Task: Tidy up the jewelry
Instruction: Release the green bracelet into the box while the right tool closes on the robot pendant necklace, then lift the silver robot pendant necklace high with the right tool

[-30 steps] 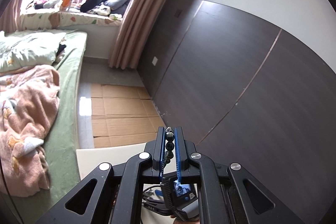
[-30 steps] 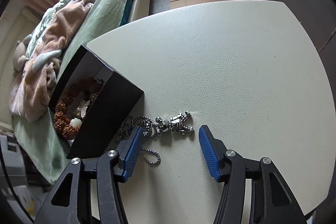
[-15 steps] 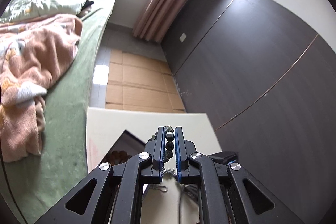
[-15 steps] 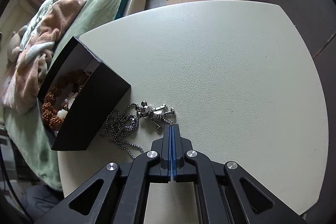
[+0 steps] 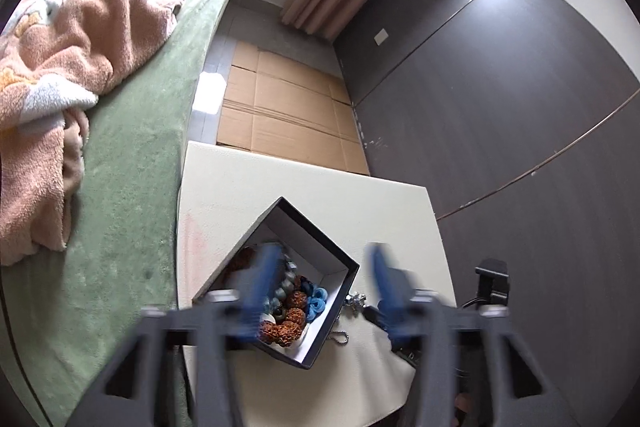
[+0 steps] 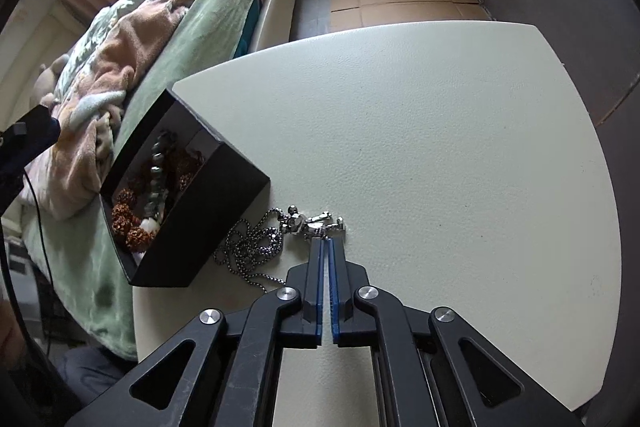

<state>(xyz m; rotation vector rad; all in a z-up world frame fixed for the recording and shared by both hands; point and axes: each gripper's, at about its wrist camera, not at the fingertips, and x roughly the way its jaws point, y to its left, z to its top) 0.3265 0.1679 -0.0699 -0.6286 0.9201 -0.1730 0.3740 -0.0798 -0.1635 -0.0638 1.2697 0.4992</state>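
Above the black square box point(image 5: 308, 239), the left gripper point(image 5: 324, 281) has just sprung its blurred blue jaws wide, empty; knobbly brown beads point(image 5: 286, 327) and grey beads point(image 5: 280, 293) lie inside. Beside the box on the pebbled cream table point(image 6: 440, 127), the right gripper point(image 6: 325, 247), jaws just parting slightly, pinches one silver figure pendant point(image 6: 312, 223) lying crosswise, its ball chain point(image 6: 252, 247) heaped.
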